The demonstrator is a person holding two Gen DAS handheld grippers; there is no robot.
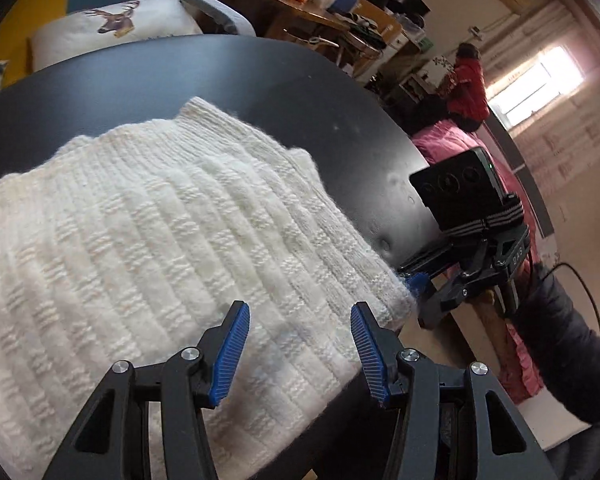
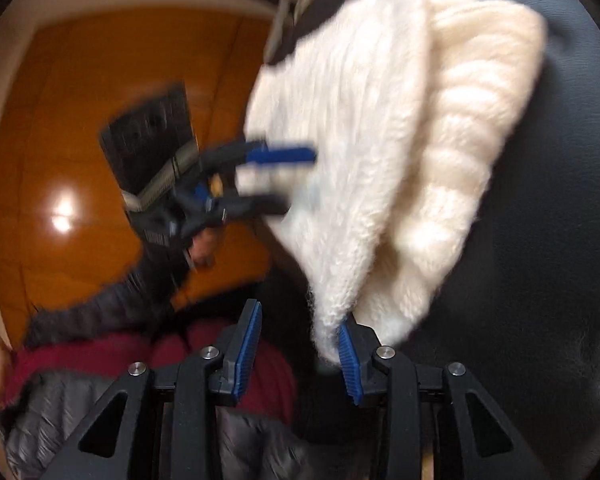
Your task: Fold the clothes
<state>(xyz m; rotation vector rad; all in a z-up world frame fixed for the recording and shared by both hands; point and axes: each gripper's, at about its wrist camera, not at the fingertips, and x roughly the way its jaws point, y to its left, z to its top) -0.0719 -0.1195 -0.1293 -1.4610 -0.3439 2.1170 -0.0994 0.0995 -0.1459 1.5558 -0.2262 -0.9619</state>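
A cream knit sweater point(image 1: 148, 220) lies folded in layers on the round black table point(image 1: 260, 80). My left gripper point(image 1: 300, 320) hovers open over its near edge, and the blue pads point(image 1: 232, 352) hold nothing. At the table's right rim my right gripper point(image 1: 422, 292) sits by the sweater's corner. In the right wrist view the sweater point(image 2: 380, 140) overhangs the table point(image 2: 540, 280). Its lowest corner brushes one pad point(image 2: 348, 360) of my right gripper point(image 2: 300, 314), whose jaws stand apart and empty. The blurred left gripper point(image 2: 300, 180) is open beside the sweater's edge.
A chair with a deer-print cushion point(image 1: 116, 20) stands behind the table, and a cluttered wooden desk point(image 1: 300, 4) is further back. A person in red point(image 1: 468, 84) is far off by pink fabric point(image 1: 452, 140). The holder's dark sleeve point(image 1: 560, 320) and the glossy orange floor point(image 2: 80, 120) are close by.
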